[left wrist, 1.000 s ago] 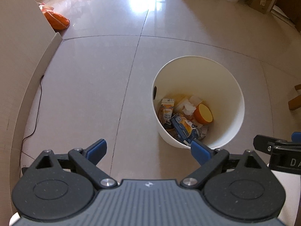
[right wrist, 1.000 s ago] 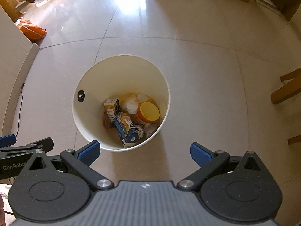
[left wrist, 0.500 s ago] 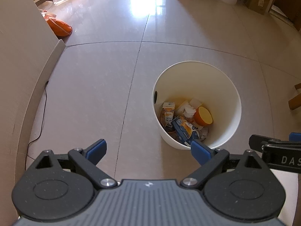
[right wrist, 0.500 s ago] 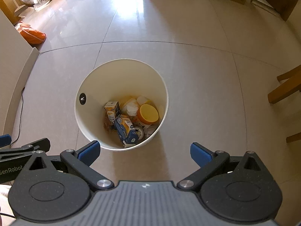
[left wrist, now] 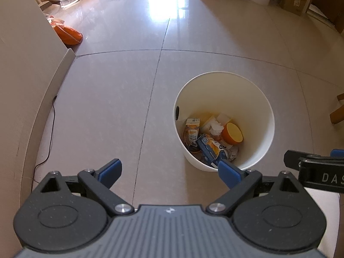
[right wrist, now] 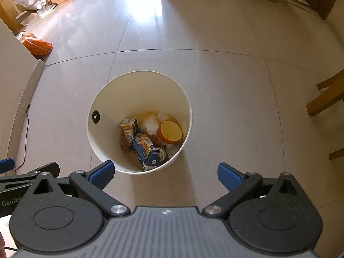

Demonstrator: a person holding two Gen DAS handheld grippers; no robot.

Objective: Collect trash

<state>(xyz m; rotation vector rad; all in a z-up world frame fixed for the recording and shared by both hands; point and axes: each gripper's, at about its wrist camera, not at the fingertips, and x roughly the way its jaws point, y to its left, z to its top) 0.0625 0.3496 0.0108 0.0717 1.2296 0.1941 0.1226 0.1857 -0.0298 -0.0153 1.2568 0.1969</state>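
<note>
Left wrist view: my left gripper [left wrist: 169, 171] has its fingers wide apart and holds nothing. The bin [left wrist: 266, 116] stands on the floor [left wrist: 107, 99] ahead and to the right, its near rim partly behind my right-hand finger pad. The trash lies at the bottom: a blue carton [left wrist: 207, 148], an orange lid [left wrist: 233, 132], a small carton [left wrist: 192, 126] and crumpled paper [left wrist: 215, 126]. An orange bag [left wrist: 68, 34] lies far off by the wall.

Right wrist view: my right gripper [right wrist: 164, 175] is likewise spread and empty. The bin [right wrist: 103, 99] sits just ahead, left of centre. No loose trash shows on the tiles nearby.

Procedure, in my judgement: survey the floor before committing; approach any remaining item with fingers apart, and close only once both pads straddle it.

Limits: the floor under both grippers is hidden. Carton labels are unreadable. Items beneath the top layer cannot be told apart. Far boxes are cut off.
</note>
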